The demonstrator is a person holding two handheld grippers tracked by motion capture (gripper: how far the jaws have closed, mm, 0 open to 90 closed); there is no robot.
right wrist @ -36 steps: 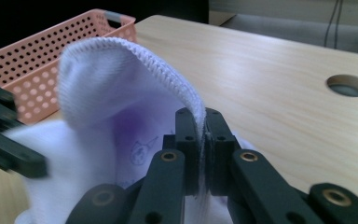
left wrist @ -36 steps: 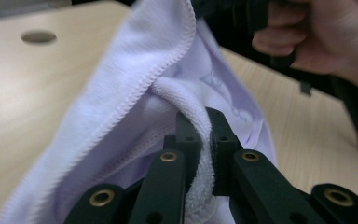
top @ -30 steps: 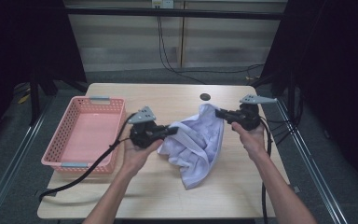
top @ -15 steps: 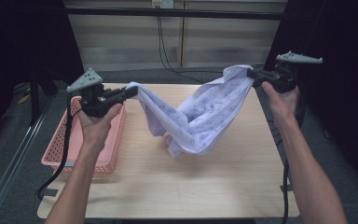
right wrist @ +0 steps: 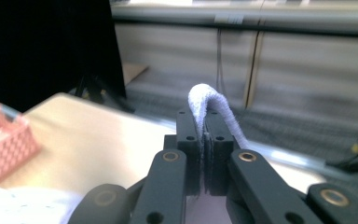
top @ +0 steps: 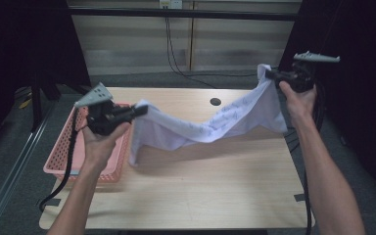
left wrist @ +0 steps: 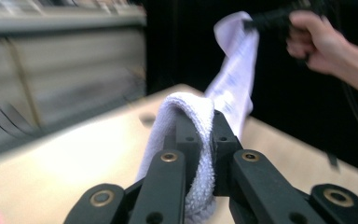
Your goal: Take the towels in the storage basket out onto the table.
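A white towel [top: 210, 125] with faint blue print hangs stretched in the air above the wooden table [top: 200, 196], sagging in the middle. My left gripper [top: 139, 110] is shut on its left corner, held over the edge of the pink basket [top: 61, 161]. My right gripper [top: 269, 74] is shut on the other corner, raised higher at the far right of the table. In the left gripper view the towel [left wrist: 193, 121] folds over the closed jaws and runs up to the other hand [left wrist: 314, 39]. The right gripper view shows the towel's edge [right wrist: 209, 100] pinched between its closed jaws.
The pink mesh basket [right wrist: 2, 140] sits on the table's left side, open at the top. A round dark hole [top: 215, 101] marks the tabletop near its far edge. Black cables [top: 61, 181] trail from both grippers. Dark curtains flank the table.
Both hands have lifted and drawn apart with the towel. It lay crumpled on the table a second ago; now it hangs spread between the grippers, clear of the tabletop.
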